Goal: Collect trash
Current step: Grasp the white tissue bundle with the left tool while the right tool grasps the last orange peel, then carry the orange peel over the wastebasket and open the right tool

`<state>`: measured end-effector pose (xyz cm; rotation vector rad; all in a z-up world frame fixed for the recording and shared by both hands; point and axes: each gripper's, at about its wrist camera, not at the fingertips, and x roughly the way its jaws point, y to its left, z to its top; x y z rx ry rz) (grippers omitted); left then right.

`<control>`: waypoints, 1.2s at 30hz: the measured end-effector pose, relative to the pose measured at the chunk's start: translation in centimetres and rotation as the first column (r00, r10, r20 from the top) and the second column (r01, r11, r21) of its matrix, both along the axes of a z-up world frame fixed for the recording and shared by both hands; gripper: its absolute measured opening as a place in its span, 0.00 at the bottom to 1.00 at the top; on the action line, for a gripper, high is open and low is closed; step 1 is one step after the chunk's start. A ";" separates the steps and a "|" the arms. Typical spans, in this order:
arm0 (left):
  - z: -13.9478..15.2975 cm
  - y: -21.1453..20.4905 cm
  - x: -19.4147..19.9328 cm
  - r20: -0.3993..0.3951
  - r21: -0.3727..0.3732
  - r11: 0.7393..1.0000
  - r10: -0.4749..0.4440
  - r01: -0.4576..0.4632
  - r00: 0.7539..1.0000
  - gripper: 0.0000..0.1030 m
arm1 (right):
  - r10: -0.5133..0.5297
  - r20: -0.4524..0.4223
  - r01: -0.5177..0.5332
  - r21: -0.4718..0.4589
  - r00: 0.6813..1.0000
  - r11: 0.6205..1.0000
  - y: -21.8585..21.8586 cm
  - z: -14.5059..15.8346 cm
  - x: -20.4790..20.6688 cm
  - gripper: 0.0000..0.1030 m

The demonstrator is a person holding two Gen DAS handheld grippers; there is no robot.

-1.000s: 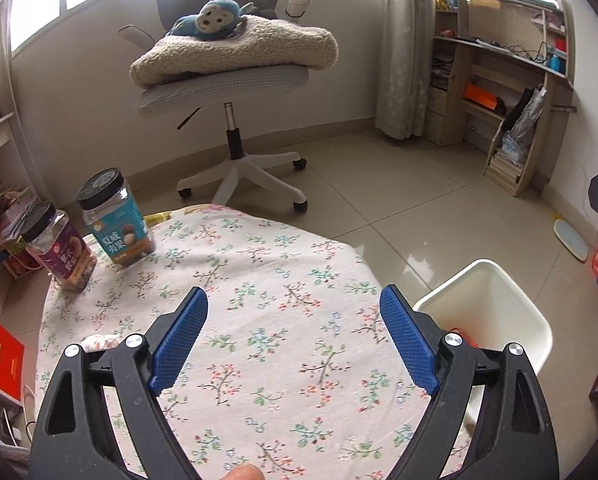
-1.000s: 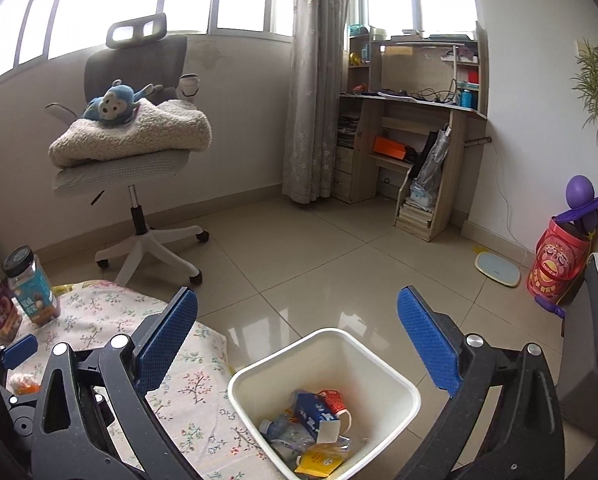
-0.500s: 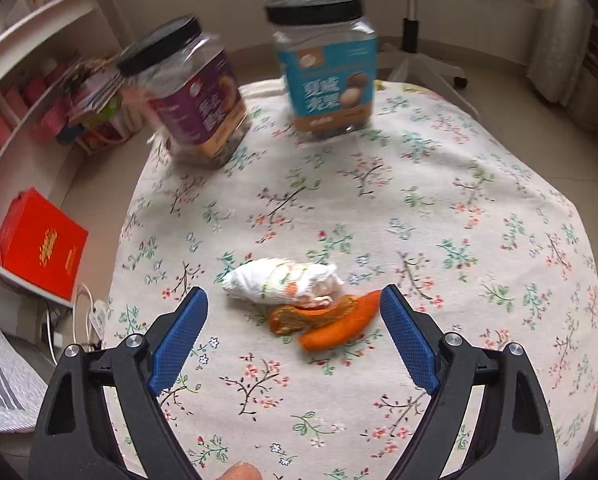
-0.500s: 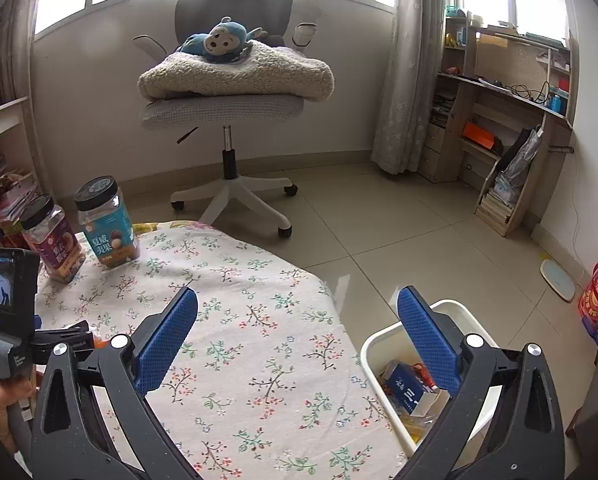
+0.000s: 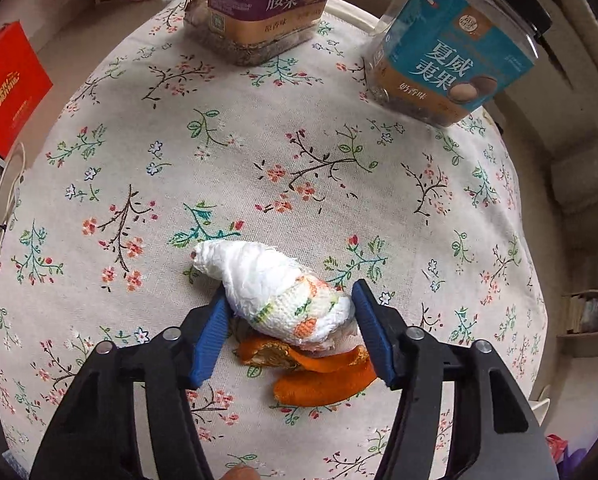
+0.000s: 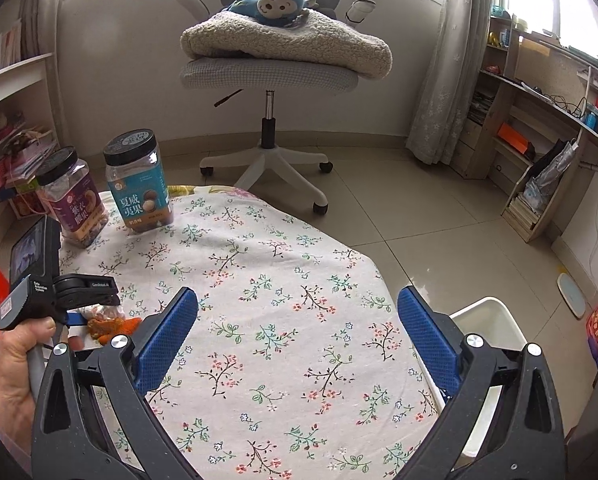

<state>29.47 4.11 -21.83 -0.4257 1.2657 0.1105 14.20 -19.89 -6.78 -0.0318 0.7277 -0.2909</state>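
A crumpled white tissue wad (image 5: 275,288) lies on the floral tablecloth (image 5: 299,168), with orange peel (image 5: 319,380) just under it. My left gripper (image 5: 289,312) is low over the table with its blue pads on either side of the wad, touching or nearly touching it. The peel also shows in the right wrist view (image 6: 113,326) beside the left gripper's body (image 6: 59,292). My right gripper (image 6: 297,332) is open and empty above the table's near side. The white trash bin (image 6: 483,320) stands on the floor at the table's right.
Two snack jars stand at the far table edge, a purple one (image 5: 259,4) and a teal one (image 5: 451,52). An office chair (image 6: 275,68) with a blanket and a plush toy stands beyond the table. Shelves line the left wall, a desk the right.
My left gripper swung down from looking across the room to the table, moved onto the tissue wad and narrowed around it. My right gripper turned left from the bin toward the table.
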 end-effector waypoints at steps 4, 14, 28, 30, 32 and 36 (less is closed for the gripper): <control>2.3 -0.2 -1.2 0.076 0.042 0.998 -0.058 0.055 0.995 0.47 | 0.008 -0.054 -0.003 0.087 0.999 0.996 0.2 -1.2 1.1 0.93; 13.4 3.8 -8.7 0.340 0.277 0.960 -0.137 0.040 0.930 0.47 | 0.118 -0.248 -0.015 0.381 0.962 0.924 6.5 -8.1 6.4 0.87; 17.9 7.5 -12.1 0.465 0.341 0.940 -0.163 -0.005 0.870 0.48 | -0.039 -0.393 0.217 0.420 0.919 0.881 14.5 -15.2 12.4 0.60; 17.8 7.9 -12.1 0.457 0.330 0.944 -0.150 -0.011 0.877 0.48 | -0.001 -0.388 0.160 0.376 0.922 0.913 15.9 -15.4 11.5 0.41; 17.8 8.3 -12.3 0.453 0.318 0.948 -0.139 -0.014 0.880 0.48 | 0.031 -0.369 0.111 0.358 0.929 0.927 16.5 -15.5 10.6 0.25; 18.0 8.4 -12.9 0.452 0.326 0.945 -0.143 -0.014 0.880 0.48 | 0.106 -0.357 0.059 0.420 0.928 0.906 15.4 -15.1 8.9 0.16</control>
